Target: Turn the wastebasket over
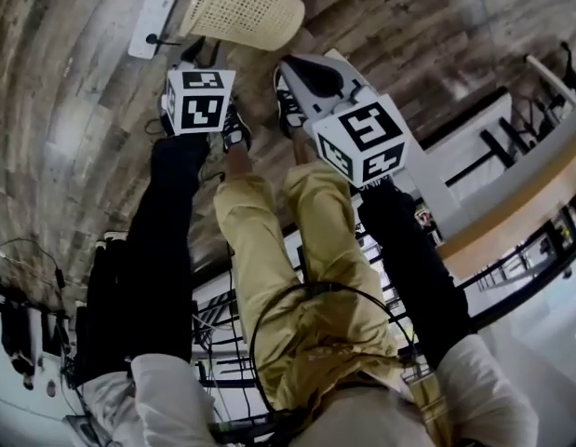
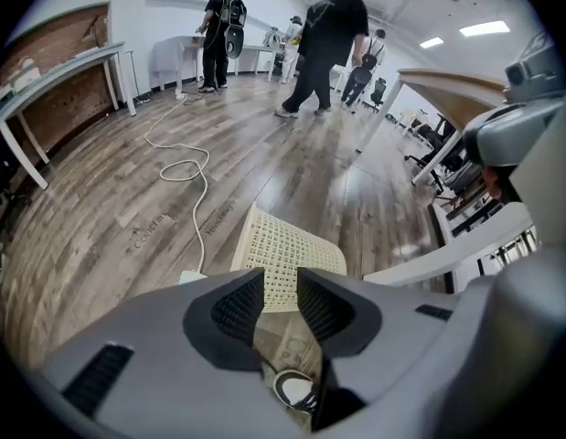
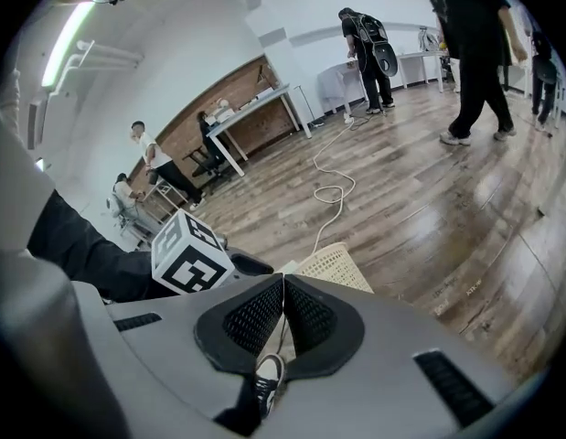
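Observation:
The wastebasket [image 1: 243, 7], cream plastic with a perforated wall, rests on the wooden floor ahead of my feet and seems to lie on its side. My left gripper [image 1: 190, 59] hangs just short of it, pointing steeply down. In the left gripper view the jaws [image 2: 281, 277] stand apart with nothing between them, and the wastebasket [image 2: 287, 250] shows through the gap. My right gripper [image 1: 288, 65] hovers to the right of the left one, also short of the basket. Its jaws [image 3: 283, 282] are shut tip to tip on nothing, with the wastebasket [image 3: 337, 265] just beyond.
A white power strip [image 1: 151, 24] lies left of the basket, and its white cable [image 2: 184, 167] loops across the floor. My shoes [image 1: 288, 110] stand right behind the basket. A white desk [image 1: 511, 184] is at the right. People [image 2: 324, 44] walk in the far room.

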`<act>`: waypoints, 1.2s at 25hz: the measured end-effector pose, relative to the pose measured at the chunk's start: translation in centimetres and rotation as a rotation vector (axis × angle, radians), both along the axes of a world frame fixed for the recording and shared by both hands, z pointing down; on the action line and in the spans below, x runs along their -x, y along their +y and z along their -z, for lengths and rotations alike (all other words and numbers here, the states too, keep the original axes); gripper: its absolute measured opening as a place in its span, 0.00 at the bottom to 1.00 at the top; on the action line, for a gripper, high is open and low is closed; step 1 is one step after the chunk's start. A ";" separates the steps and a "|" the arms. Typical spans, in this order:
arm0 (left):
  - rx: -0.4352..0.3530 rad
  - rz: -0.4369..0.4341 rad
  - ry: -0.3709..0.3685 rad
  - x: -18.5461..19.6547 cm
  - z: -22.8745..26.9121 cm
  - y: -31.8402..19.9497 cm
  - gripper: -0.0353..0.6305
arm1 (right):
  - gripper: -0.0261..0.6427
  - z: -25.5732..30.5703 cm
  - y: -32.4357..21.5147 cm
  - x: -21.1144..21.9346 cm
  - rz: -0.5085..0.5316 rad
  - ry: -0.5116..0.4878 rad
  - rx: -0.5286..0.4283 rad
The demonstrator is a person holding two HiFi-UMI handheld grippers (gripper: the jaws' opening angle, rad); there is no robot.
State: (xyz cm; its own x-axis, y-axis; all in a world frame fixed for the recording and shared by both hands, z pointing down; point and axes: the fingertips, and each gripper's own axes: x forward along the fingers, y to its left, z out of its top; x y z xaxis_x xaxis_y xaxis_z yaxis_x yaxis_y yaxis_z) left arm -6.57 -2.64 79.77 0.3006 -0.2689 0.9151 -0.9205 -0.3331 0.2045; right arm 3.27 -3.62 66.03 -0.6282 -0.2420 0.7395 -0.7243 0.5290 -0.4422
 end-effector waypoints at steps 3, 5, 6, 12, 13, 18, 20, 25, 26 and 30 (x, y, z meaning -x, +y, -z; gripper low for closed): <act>0.013 0.000 -0.030 0.8 -2.9 -1.7 0.24 | 0.07 -1.9 -0.8 -0.5 -0.025 0.004 0.013; 0.024 0.009 -0.052 1.6 -4.6 -2.7 0.27 | 0.07 -2.9 -1.2 -0.6 -0.049 -0.002 0.024; 0.023 0.019 -0.061 2.1 -5.5 -3.3 0.27 | 0.07 -3.3 -1.3 -0.6 -0.059 -0.006 0.028; 0.025 -0.020 -0.078 2.5 -9.5 -4.8 0.26 | 0.07 -4.9 -1.3 -0.5 -0.083 -0.024 0.051; 0.034 -0.033 -0.071 2.3 -10.0 -4.7 0.26 | 0.07 -5.0 -1.2 -0.5 -0.085 -0.026 0.055; 0.046 -0.059 -0.030 2.1 -10.8 -4.9 0.22 | 0.07 -5.5 -1.0 -0.9 -0.104 -0.026 0.065; 0.047 -0.101 -0.020 1.7 -10.2 -5.1 0.15 | 0.07 -5.3 -1.1 -1.2 -0.109 -0.024 0.066; -0.008 -0.108 -0.030 0.7 -6.9 -6.9 0.12 | 0.07 -4.0 -1.9 -1.1 -0.113 -0.027 0.051; -0.040 -0.150 -0.057 0.4 -6.1 -7.3 0.12 | 0.07 -3.7 -2.0 -1.0 -0.112 -0.028 0.046; -0.179 -0.350 -0.205 -0.9 -2.9 -8.7 0.12 | 0.07 -2.6 -2.6 -0.9 -0.106 -0.028 0.027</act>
State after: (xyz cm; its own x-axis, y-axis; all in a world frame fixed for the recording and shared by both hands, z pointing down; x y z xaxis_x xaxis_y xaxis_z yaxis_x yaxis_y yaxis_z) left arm -5.71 -11.31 82.71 0.2192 -0.3425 0.9136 -0.7613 -0.6456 -0.0593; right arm 4.14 -6.20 68.61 -0.6204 -0.2888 0.7291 -0.7629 0.4376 -0.4759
